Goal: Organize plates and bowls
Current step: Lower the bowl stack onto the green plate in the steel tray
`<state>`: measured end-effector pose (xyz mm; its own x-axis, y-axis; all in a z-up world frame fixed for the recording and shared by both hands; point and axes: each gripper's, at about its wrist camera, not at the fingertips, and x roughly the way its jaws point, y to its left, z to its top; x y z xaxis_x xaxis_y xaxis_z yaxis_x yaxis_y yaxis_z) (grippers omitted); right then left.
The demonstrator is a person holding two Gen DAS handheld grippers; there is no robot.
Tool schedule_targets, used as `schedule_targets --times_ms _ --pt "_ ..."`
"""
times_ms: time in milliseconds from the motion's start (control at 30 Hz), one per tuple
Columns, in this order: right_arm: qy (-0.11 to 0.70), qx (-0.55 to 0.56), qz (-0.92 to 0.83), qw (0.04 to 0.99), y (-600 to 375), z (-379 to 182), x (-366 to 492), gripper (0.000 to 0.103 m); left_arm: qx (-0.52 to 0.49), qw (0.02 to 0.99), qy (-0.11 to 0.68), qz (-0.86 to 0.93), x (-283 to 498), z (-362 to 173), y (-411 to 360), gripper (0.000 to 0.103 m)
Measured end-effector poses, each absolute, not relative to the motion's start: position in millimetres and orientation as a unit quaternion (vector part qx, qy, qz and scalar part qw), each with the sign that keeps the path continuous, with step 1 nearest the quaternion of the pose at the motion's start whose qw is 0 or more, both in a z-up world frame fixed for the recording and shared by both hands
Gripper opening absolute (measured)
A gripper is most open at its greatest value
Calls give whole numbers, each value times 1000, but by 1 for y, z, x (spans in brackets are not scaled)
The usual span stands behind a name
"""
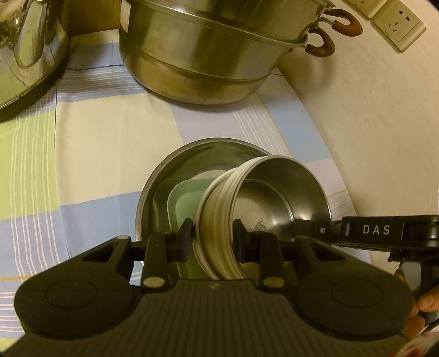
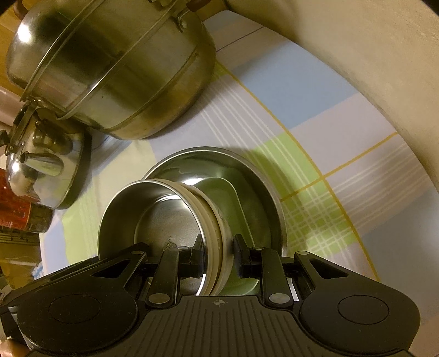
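Observation:
A small steel bowl [image 1: 277, 192] with a cream ribbed outer wall is held between both grippers. My left gripper [image 1: 212, 239] is shut on its near-left wall. My right gripper [image 2: 218, 256] is shut on the opposite wall of the bowl [image 2: 153, 217]. The right gripper's finger also shows in the left wrist view [image 1: 310, 226]. The bowl is tilted and sits over a pale green plate [image 1: 183, 200] that lies inside a wide steel plate [image 1: 197, 153]. The green plate [image 2: 227, 189] and steel plate [image 2: 263, 178] also show in the right wrist view.
A large stacked steel steamer pot [image 1: 208, 52] with brown handles stands behind on the checked cloth [image 1: 96, 142]. A steel kettle [image 1: 24, 52] stands at the far left. A beige wall [image 1: 370, 109] with sockets [image 1: 397, 24] curves along the right.

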<state>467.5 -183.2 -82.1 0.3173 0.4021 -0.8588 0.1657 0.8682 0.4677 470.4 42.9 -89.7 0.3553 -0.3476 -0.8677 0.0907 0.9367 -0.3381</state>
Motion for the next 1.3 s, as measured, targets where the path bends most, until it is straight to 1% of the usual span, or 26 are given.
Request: schedule_targets --times_ms 1033,1300 --pt "579 240 81 775 -180 -83 468 21 -115 818 547 -136 472 -90 44 27" --pt "577 231 85 779 -179 -84 468 21 -120 816 547 -141 473 -91 45 29"
